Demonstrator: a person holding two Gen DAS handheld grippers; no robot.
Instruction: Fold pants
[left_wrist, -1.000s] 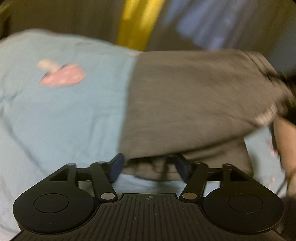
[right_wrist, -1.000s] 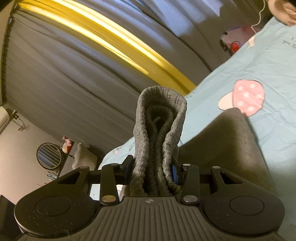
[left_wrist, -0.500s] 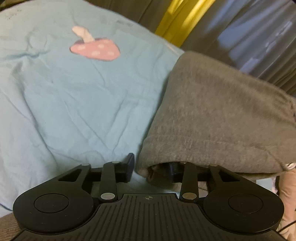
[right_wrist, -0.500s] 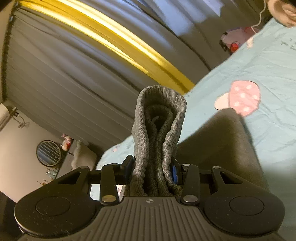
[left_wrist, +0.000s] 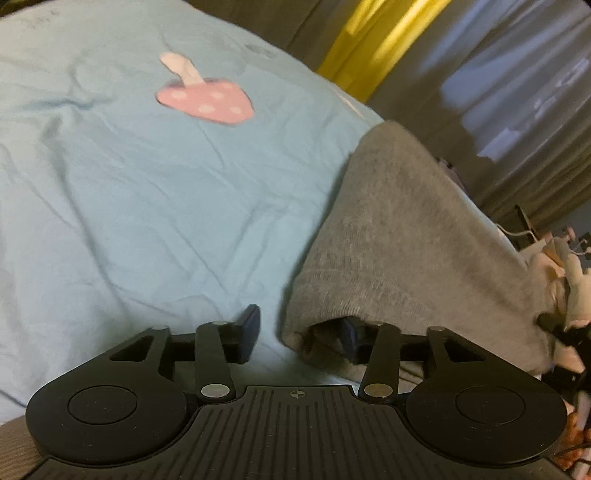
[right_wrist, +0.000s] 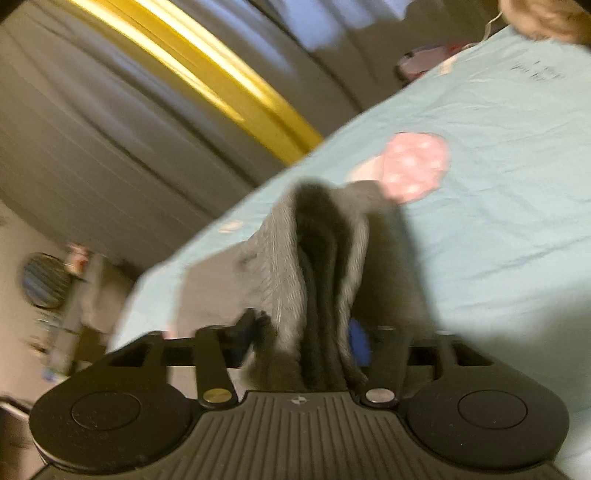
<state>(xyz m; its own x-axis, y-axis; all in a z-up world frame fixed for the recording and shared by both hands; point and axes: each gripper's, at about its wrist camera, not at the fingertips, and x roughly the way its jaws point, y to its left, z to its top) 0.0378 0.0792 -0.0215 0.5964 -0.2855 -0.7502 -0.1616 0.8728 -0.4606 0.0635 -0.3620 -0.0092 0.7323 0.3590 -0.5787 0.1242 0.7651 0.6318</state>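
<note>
Blue bedsheet (left_wrist: 147, 192) blurs — both claws opening, gray pants (left_wrist: 399, 240) (hem hiding one finger) between them.

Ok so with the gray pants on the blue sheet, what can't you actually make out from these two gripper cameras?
- Left wrist view: the left gripper's right finger is hidden under the gray pants' hem; its jaws are opening.
- Left wrist view: the pants' far end runs into blurred clutter at the right edge.
- Right wrist view: motion blur smears the bunched pants between the right gripper's opening jaws, so contact is unclear.
- Right wrist view: the mushroom print is blurred.
</note>
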